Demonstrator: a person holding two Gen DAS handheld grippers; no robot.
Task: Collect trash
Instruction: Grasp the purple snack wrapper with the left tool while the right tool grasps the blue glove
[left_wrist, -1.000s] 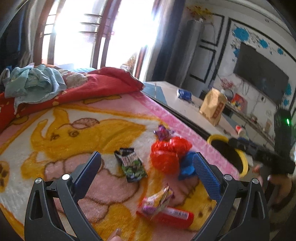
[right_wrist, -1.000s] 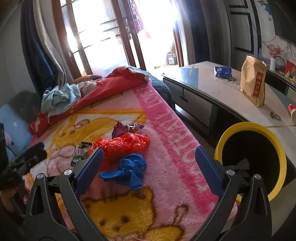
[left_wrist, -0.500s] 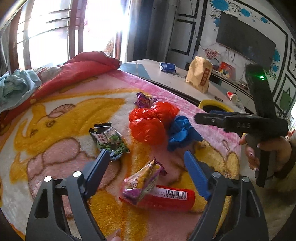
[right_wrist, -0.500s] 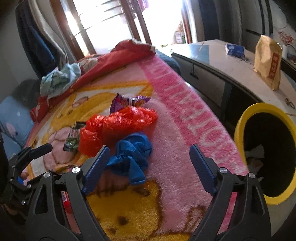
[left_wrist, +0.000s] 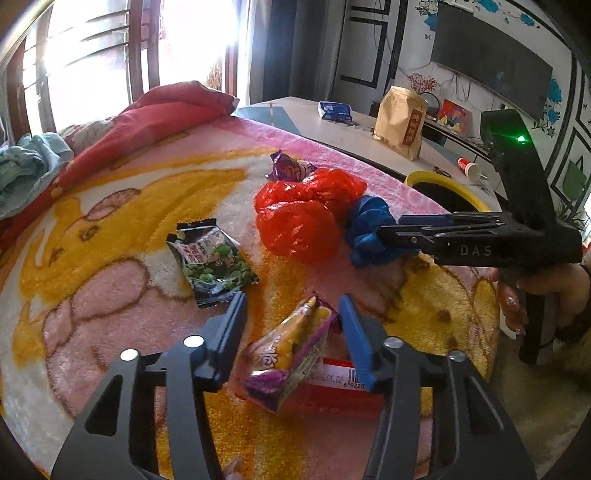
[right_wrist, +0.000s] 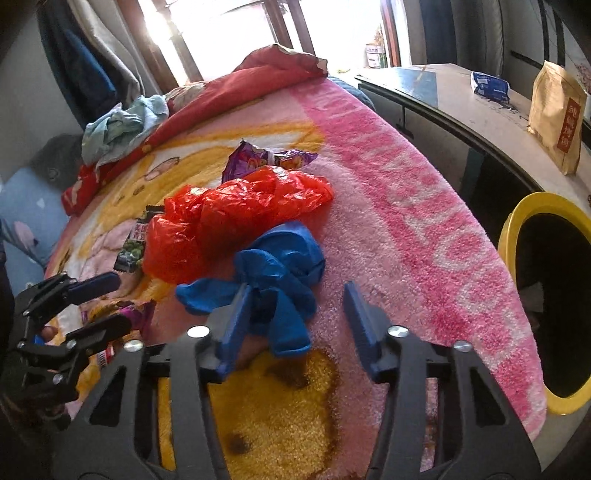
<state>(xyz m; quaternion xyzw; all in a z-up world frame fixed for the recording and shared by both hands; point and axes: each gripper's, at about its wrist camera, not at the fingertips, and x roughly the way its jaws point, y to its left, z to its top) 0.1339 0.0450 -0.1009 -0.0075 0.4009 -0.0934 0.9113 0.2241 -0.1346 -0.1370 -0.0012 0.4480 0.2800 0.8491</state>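
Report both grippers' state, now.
Left gripper: closing around the purple-yellow snack wrapper, not yet gripping.
Right gripper: closing over the blue glove, not yet gripping.

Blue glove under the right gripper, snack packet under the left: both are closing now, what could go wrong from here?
1. The right gripper is closing with the blue glove mostly against its left finger; it may pinch only a loose fold, or snag blanket pile.
2. The left gripper is closing around the yellow-purple snack packet, which lies on a red package; the packet could slip out.
3. The red plastic bag touches the glove and may drag along.
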